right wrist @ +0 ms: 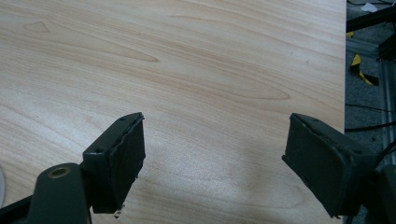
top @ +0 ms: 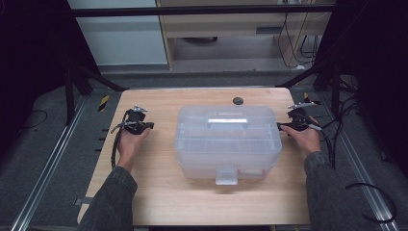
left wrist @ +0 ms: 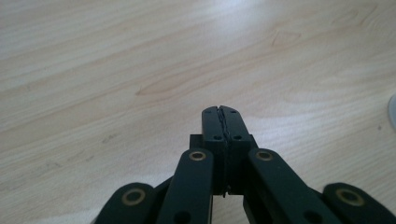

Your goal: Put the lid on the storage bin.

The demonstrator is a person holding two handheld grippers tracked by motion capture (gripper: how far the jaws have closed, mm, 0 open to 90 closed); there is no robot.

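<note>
On the light wooden table (top: 159, 192) sits a clear plastic box (top: 226, 144) — lidded, handled, latch facing you — mid-table between your hands. Your left gripper (left wrist: 220, 111) is pressed together; your right gripper (right wrist: 215, 154) is spread, holding nothing.

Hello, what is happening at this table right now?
A person sits at a wooden table with a two-jaw gripper in each hand. A clear plastic storage box with a lid, a top handle and a front latch stands in the middle, and it looks closed. The left gripper is to the left of the box, apart from it, with its jaws shut on nothing. The right gripper is at the box's right side with its jaws open and empty. Nothing is held yet.
</note>
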